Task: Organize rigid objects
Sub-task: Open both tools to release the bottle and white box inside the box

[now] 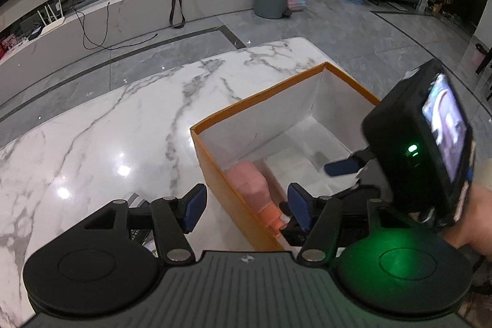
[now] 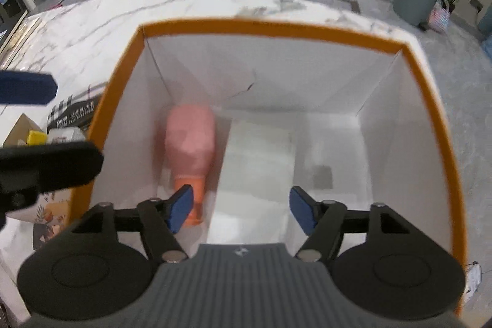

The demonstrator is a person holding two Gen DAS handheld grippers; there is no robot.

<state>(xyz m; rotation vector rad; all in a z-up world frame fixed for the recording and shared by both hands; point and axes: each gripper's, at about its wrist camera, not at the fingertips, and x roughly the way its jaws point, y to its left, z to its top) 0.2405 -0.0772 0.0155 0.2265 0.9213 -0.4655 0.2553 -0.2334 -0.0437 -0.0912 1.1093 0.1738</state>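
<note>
The left camera is looking across the counter [image 1: 123, 119]; the right is peering straight down into the orange box [image 2: 276, 29], which both are sharing.

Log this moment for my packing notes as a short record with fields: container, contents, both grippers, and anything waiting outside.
container: orange box, open top, white inside, on marble table
contents: pink bottle lying along the left wall, cap toward the camera; a white flat item beside it, blurred
left gripper: open, nothing between the pads, over the box's left wall
right gripper: open, empty, above the box interior
outside: small items left of the box, too blurred to name
</note>
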